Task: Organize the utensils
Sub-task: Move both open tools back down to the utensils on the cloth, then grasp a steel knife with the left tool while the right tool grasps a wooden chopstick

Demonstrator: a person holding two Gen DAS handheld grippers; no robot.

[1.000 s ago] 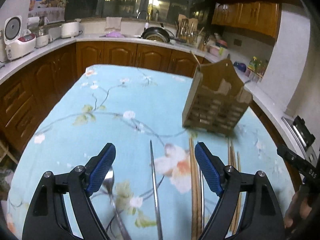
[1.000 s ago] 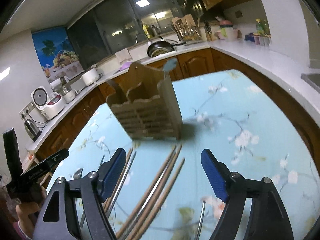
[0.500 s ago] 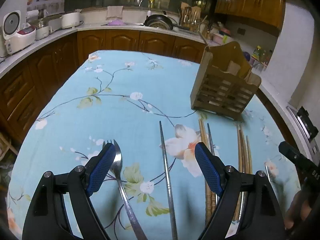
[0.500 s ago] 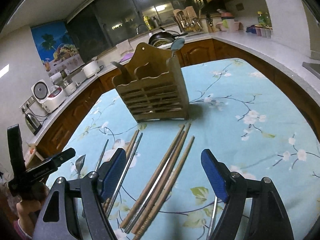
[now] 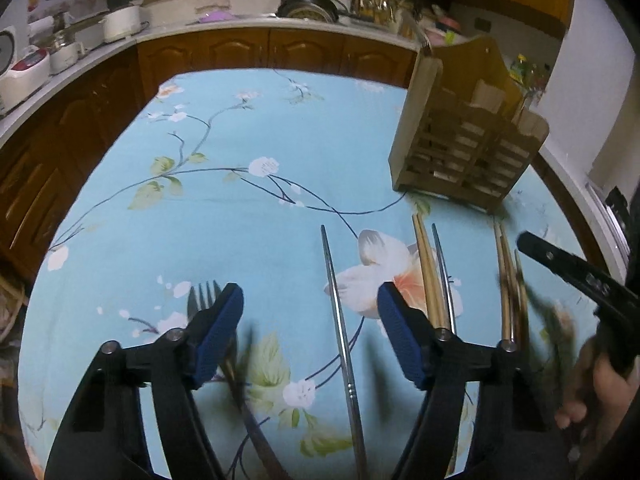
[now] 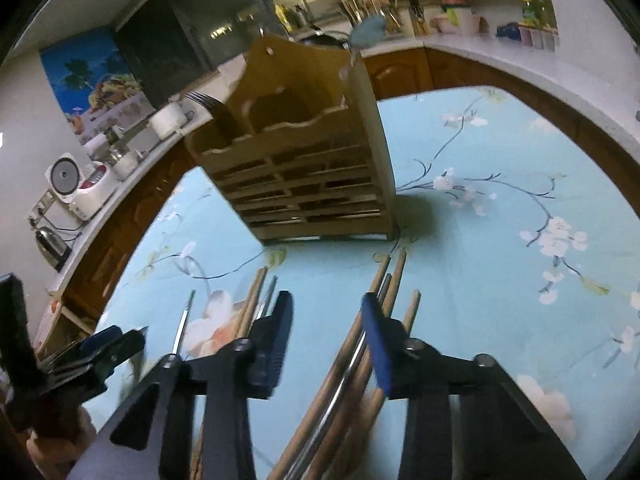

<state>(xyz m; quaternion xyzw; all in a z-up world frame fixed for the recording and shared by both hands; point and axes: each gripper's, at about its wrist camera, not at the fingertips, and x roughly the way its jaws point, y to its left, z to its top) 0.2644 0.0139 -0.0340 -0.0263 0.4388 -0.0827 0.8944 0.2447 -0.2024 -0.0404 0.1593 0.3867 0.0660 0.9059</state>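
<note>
step: picking loose chopsticks | right gripper (image 6: 324, 332) fingers spread, empty, over chopstick bundle (image 6: 376, 312) just before wooden holder (image 6: 304, 168) | left gripper (image 5: 310, 332) spread, empty | next: lower, pinch one

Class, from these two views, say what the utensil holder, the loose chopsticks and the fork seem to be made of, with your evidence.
Utensil holder: apparently pale unfinished wood, matte tan slats.
Brown chopsticks: likely wood or bamboo, dull brown.
Silver chopstick: seemingly polished metal, grey with glints.
Fork: probably steel, dark reflective tines.
Tablecloth: unclear, fabric or vinyl print.
</note>
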